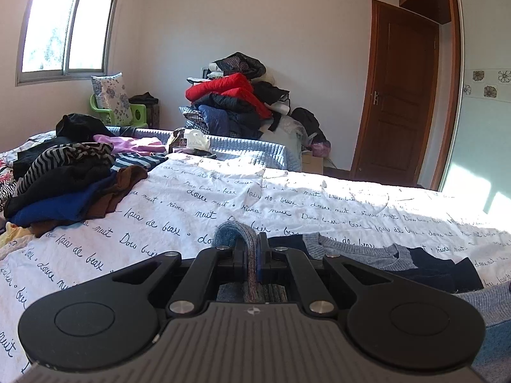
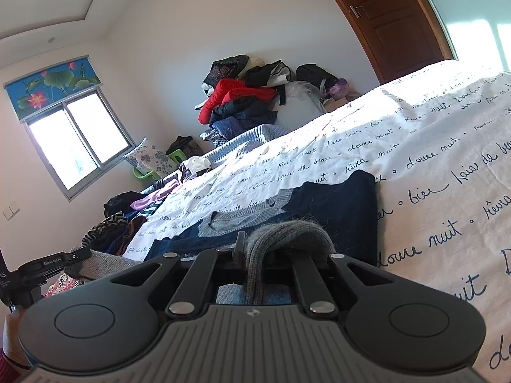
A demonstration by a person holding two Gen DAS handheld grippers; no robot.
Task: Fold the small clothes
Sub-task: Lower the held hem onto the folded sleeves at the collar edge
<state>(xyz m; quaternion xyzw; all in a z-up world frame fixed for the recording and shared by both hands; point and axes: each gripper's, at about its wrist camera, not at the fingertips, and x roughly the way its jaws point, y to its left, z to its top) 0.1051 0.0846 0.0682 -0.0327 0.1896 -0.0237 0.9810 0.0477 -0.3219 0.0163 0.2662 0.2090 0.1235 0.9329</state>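
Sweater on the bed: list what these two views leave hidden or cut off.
- Sweater hem: left wrist view, behind the left gripper.
- Sweater's near part: right wrist view, hidden by the right gripper.
- Pinched fold's far side: both views, hidden by fingers.

Both wrist cameras look low across the bed (image 1: 223,198), sharing the clothes heap (image 2: 242,102).

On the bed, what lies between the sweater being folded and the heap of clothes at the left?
Only bare script-printed sheet separates the sweater from the clothes heap; the left wrist view shows it best.
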